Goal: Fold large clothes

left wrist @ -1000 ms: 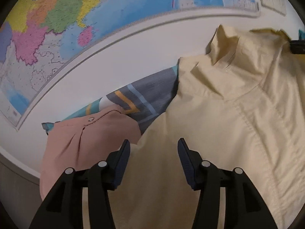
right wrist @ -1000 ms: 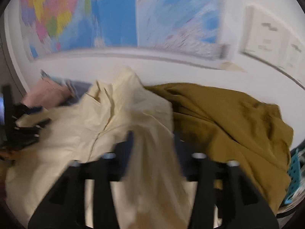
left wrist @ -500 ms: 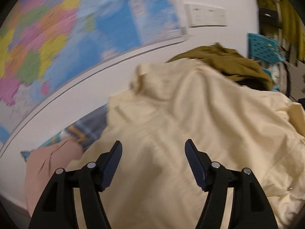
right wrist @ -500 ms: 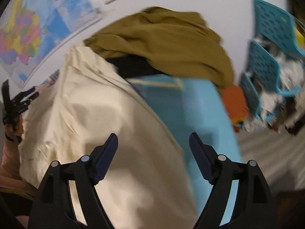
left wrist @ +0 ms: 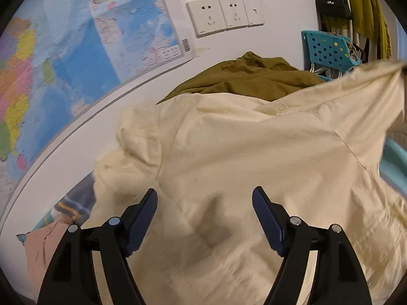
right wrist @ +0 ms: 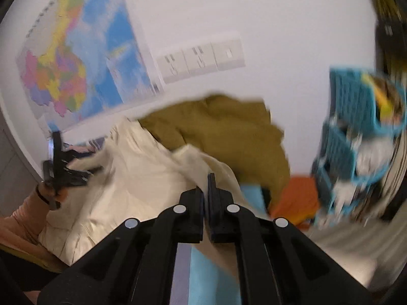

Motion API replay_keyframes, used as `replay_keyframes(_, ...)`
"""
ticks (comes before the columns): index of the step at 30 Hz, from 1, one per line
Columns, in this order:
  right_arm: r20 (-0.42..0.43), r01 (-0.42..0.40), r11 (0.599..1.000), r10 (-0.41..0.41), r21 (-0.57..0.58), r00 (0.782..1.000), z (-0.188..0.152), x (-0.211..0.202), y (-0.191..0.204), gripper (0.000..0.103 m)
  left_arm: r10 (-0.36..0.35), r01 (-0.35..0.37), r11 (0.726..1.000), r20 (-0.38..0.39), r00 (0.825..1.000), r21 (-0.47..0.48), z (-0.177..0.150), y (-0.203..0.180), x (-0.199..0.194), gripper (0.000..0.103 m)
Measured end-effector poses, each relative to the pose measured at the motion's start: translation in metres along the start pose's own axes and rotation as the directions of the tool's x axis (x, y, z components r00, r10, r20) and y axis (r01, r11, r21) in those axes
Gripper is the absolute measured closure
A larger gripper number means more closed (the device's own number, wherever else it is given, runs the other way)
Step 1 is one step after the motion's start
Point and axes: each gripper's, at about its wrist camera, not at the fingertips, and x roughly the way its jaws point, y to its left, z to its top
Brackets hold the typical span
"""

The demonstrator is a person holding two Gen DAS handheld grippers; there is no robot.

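— Our right gripper (right wrist: 208, 185) has just snapped its fingers shut on an edge of the cream shirt (left wrist: 254, 152), lifting that corner so the cloth can spread.

— And our left gripper (left wrist: 204, 212)?

— Fingers wide, just been opening, hovering over the shirt, gripping nothing. The shirt lies heaped beside the olive garment (left wrist: 244, 76), stretched long toward the pinched corner.

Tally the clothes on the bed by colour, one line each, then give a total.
Cream: 1, the cream shirt
Olive: 1, the olive garment
Pink: 1, the pink garment
Orange: 1, the orange garment
Total: 4 that can be told apart; blur and overlap may hide more.
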Motion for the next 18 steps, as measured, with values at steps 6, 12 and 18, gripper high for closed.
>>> replay_keyframes(6,-0.086,-0.020,0.995,0.011,-0.100,0.996,0.017,0.011,0.037,0.099,-0.043,0.041,0.998,-0.051,0.998,-0.036,0.021,-0.017,0.041,0.029)
replay_keyframes(12,-0.089,-0.125,0.986,0.116,-0.108,0.989,0.033,-0.002,0.061,0.099,-0.071,0.068,0.997,-0.090,0.993,-0.029,0.036,-0.039,0.079,0.030)
replay_keyframes(18,-0.209,-0.277,0.945,0.239,-0.176,0.948,0.049,0.020,0.142,0.099,-0.023,0.026,0.999,-0.113,0.993,0.030,0.036,-0.054,0.102,0.033)
